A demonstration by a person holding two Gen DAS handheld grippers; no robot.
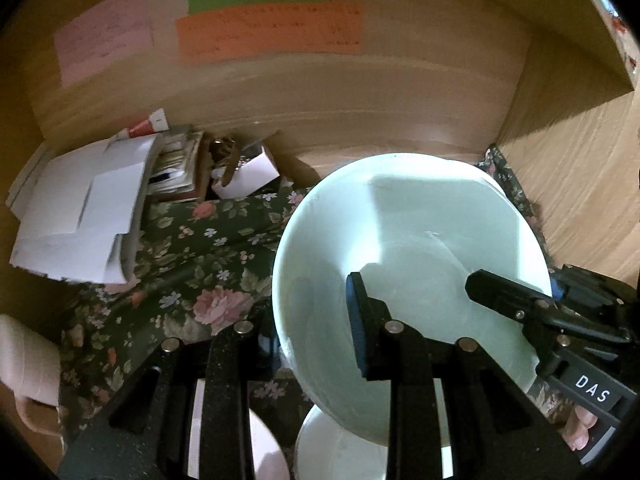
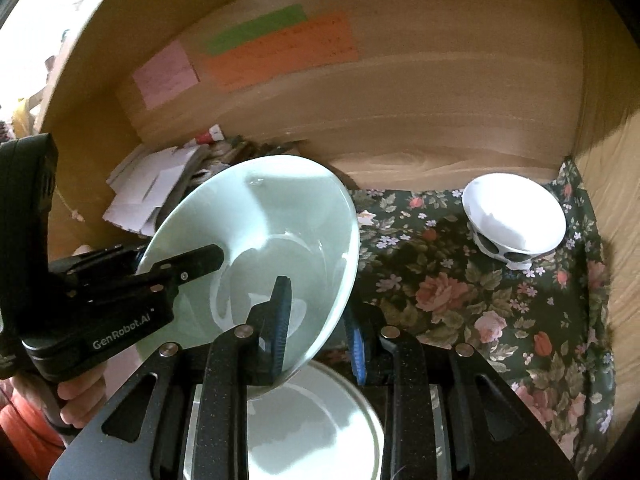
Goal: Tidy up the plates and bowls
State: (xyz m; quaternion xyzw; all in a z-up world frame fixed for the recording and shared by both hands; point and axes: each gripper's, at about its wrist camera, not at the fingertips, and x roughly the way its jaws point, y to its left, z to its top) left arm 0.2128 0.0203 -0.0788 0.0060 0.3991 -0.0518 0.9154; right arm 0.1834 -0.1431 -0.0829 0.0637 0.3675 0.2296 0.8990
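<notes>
Both grippers hold the same pale green bowl [image 1: 408,248] by its rim, from opposite sides, and it hangs tilted above the floral cloth [image 1: 200,264] that covers the surface.

In the left wrist view, the left gripper [image 1: 316,320] has its fingers [image 1: 356,320] closed on the near-left rim: the blue-padded one lies inside the bowl, its partner outside and mostly hidden by the wall. The right gripper [image 1: 516,300] reaches in from the right, one black finger lying over the inner wall.

In the right wrist view, the right gripper [image 2: 320,328] clamps the near-right rim, one blue-padded finger [image 2: 280,320] inside the bowl and the other [image 2: 358,344] just outside it. The left gripper [image 2: 176,264] comes in from the left, held by a hand [image 2: 80,396] with a reddish sleeve beside it.

Below the fingers and under the lifted bowl sits a white plate [image 2: 320,424]. Beyond the right fingers, to their right, a small white bowl [image 2: 516,216] with dark oval spots stands on the cloth near the wooden back wall [image 2: 440,100]. Beyond the left fingers, to their left, lies a heap of white papers [image 1: 80,216]. Pink, green and orange paper notes [image 1: 268,32] stick on the wall.
</notes>
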